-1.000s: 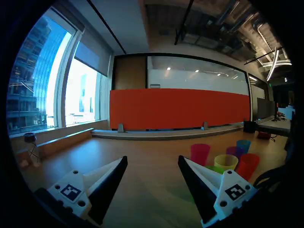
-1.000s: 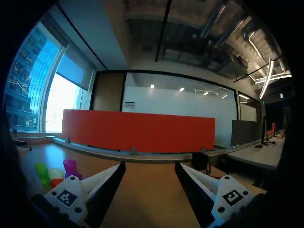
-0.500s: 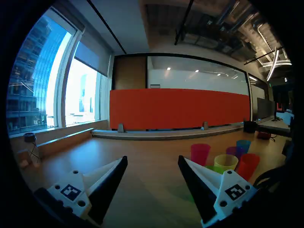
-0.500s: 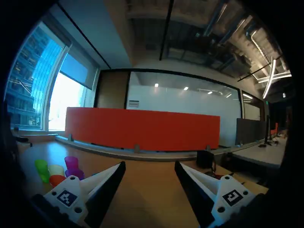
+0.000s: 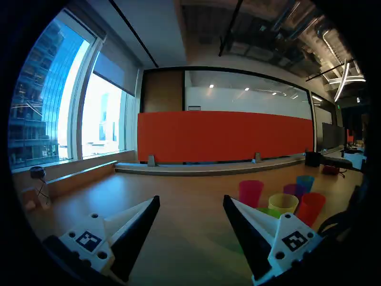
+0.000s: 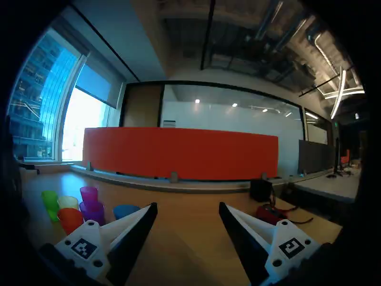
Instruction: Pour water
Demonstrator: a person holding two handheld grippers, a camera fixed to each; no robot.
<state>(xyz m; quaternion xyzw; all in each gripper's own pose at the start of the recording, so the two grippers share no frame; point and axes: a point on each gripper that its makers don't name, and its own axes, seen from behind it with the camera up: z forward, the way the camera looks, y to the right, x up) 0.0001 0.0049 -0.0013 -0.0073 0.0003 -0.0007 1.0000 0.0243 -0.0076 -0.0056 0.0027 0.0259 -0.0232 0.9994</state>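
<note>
I'm holding L gripper [image 5: 191, 198] & R gripper [image 6: 187, 205] over the light wooden surface [image 5: 181, 190], jaws spread & empty, coloured plastic cups [image 5: 283, 202] sitting on it right of L, left of R.

Light: strong daylight from left windows [image 5: 102, 124], panes overexposed | Ceiling: dim, strip lights [image 6: 339, 93] glaring | Focus: sharp at centre | Distortion: heavy fisheye bending at edges | Shadows: soft on wooden table [image 5: 190, 200]

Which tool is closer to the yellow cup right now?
Left, it seems. The yellow cup sits just past the right finger of the left tool and looks large; from the right tool it looks smaller, off beyond that tool's left finger.
</note>
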